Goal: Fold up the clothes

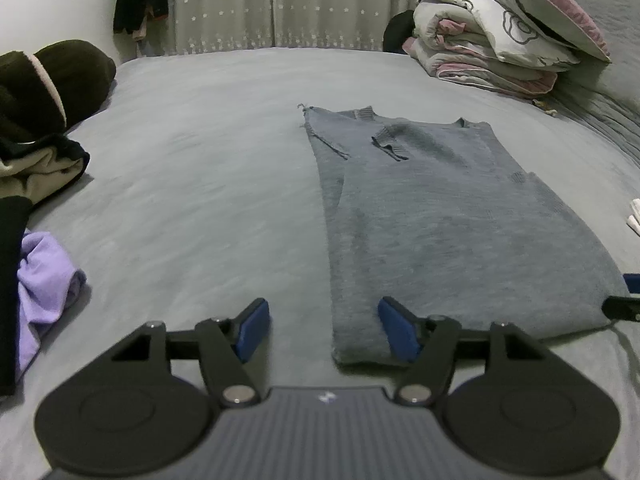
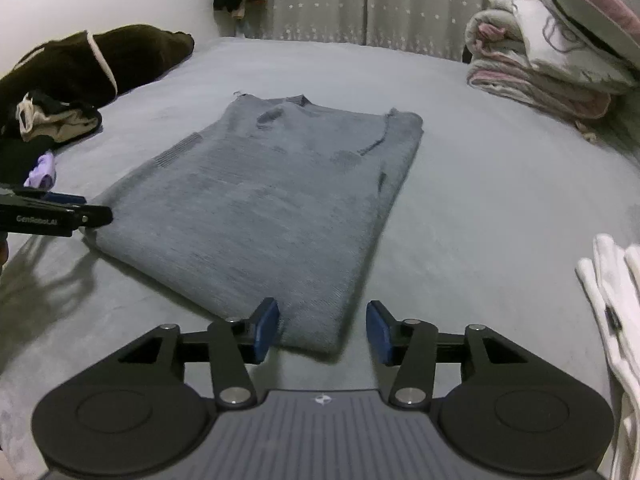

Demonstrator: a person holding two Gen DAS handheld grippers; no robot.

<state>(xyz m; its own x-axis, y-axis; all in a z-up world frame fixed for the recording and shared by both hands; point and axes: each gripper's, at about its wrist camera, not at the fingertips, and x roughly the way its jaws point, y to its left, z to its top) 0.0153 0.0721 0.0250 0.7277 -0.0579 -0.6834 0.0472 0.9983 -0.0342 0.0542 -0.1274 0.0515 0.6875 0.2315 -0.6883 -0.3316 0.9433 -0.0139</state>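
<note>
While both tools are hovering low over the bed, the grey sweater is lying folded lengthwise just ahead of them. Left gripper is standing open around the sweater's near left corner, empty; right gripper is gaping over the near right corner, gripping nothing.

Grey knit sweater flat at frame centre on the grey bed, right gripper open at its near hem, left gripper at left edge, folded bedding upper right
</note>
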